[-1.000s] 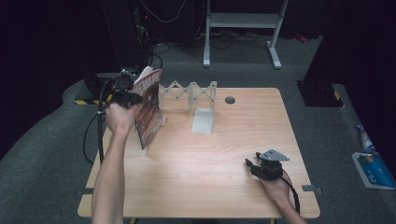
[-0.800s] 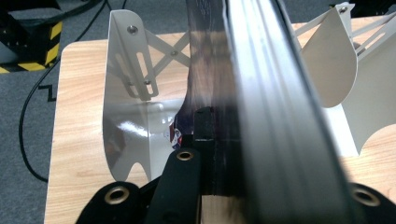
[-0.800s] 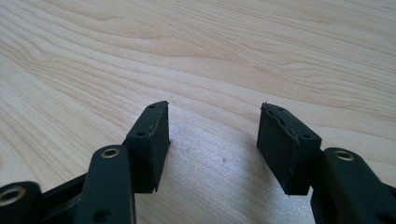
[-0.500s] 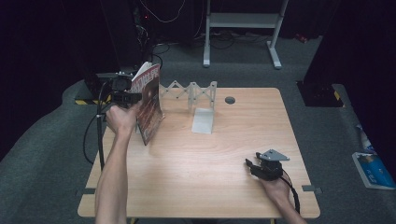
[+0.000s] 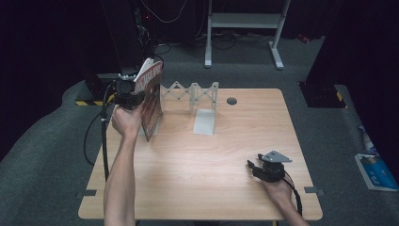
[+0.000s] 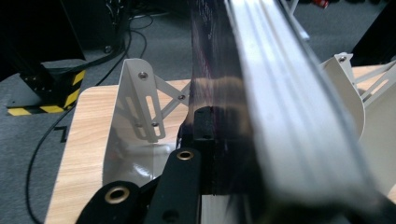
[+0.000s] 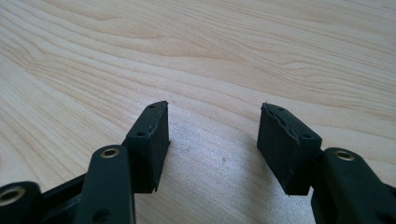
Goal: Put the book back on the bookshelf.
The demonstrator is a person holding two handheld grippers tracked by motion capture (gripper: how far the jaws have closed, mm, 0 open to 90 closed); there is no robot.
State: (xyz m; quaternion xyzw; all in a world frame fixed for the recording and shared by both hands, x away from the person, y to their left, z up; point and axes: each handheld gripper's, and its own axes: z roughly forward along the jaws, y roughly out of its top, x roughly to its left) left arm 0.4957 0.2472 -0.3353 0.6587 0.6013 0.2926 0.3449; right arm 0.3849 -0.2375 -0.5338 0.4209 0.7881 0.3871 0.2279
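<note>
Gripping a book (image 5: 151,96) by its lower edge, the left claw (image 5: 133,100) is seen at the far left corner of the desk (image 5: 197,160), clenched on the dark cover. In the left gripper view the near pad is pressed flat against that cover (image 6: 219,116), with the pale page block fanned out to the right of it. The book is held nearly upright, its bottom corner close above the desk, just in front of the left end plate of the white folding rack (image 5: 190,96). Compared with a second ago, the book has been carried a little farther back and to the left, so that its top edge is now seen against the dark floor beyond the desk edge; the tilt is much the same. The grip has not been changed.

The right claw (image 5: 256,167) is rested on the desk near the front right, well apart from the book. Its jaws are held apart with only bare wood between them, as shown in the right gripper view (image 7: 212,140). It has been kept where it was in the earlier frames.
</note>
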